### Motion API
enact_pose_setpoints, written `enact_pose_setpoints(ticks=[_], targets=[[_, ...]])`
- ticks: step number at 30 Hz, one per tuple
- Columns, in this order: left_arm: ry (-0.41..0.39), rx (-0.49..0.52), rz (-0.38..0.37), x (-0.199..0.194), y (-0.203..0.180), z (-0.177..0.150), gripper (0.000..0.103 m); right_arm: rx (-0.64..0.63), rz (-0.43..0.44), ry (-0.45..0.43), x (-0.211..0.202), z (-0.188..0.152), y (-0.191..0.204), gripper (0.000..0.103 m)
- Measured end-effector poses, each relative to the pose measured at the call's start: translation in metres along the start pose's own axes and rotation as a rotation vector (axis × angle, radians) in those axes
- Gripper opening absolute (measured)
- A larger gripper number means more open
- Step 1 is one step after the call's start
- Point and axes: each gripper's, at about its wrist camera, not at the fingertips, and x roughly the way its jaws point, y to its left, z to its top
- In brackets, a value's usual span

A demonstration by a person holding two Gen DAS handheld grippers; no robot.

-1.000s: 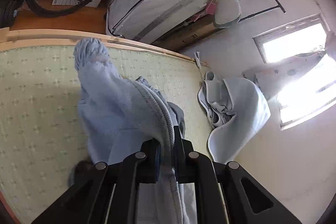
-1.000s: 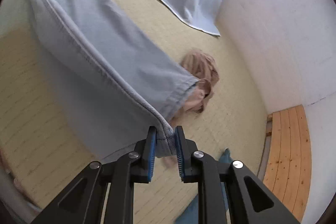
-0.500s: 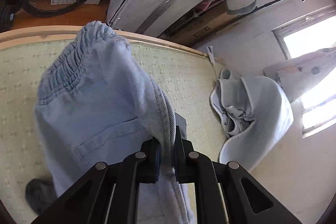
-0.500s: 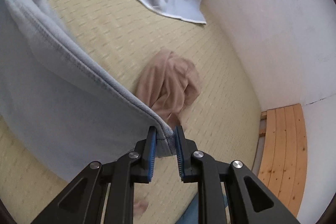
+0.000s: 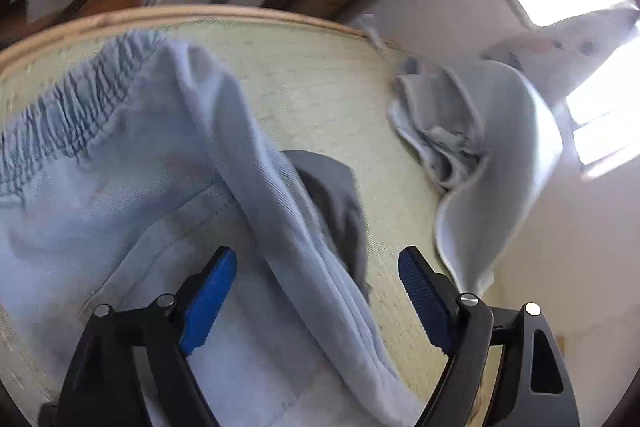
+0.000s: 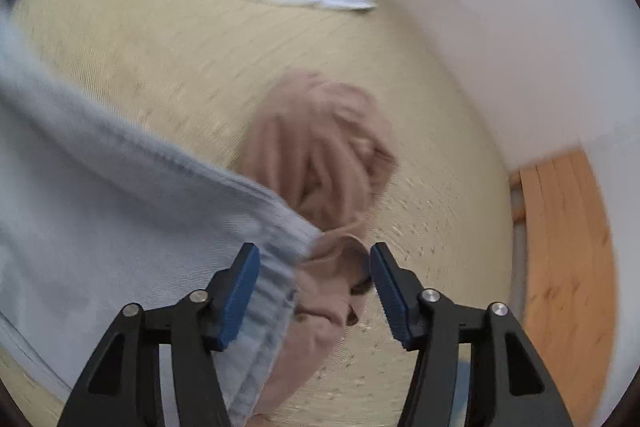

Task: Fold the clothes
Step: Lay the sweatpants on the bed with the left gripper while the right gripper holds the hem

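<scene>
Fingers of the left gripper (image 5: 316, 297) and right gripper (image 6: 314, 291) are spread apart, gripping nothing; pale blue jeans (image 5: 120, 195) lie on the straw mat (image 5: 320, 83), a tan garment (image 6: 320, 155) at 12 o'clock from the right fingers
</scene>
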Motion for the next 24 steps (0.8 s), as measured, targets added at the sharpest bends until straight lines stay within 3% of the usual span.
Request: enact_pose_setpoints(ticks=[4,7,9,12,18,24], targets=[[-0.003,0.125,-0.061,-0.038,-0.022,-0.04,0.088,0.292,0.163,-0.122,-0.046,-0.061,-0.038,0.063],[0.042,0.206,-0.138,-0.06,-0.045,-0.09,0.088,0.425,0.327,-0.145,-0.062,-0.117,-0.037,0.063],[0.081,0.247,-0.182,-0.066,-0.06,-0.134,0.089,0.477,0.421,-0.143,-0.065,-0.15,-0.028,0.063],[0.138,0.306,-0.246,-0.073,-0.083,-0.201,0.089,0.48,0.492,-0.134,-0.061,-0.179,-0.007,0.063],[0.275,0.388,-0.355,-0.069,-0.116,-0.33,0.089,0.439,0.498,-0.116,-0.04,-0.185,0.019,0.048],[0.366,0.453,-0.355,-0.037,-0.124,-0.387,0.089,0.421,0.411,-0.068,-0.018,-0.171,0.017,0.032]])
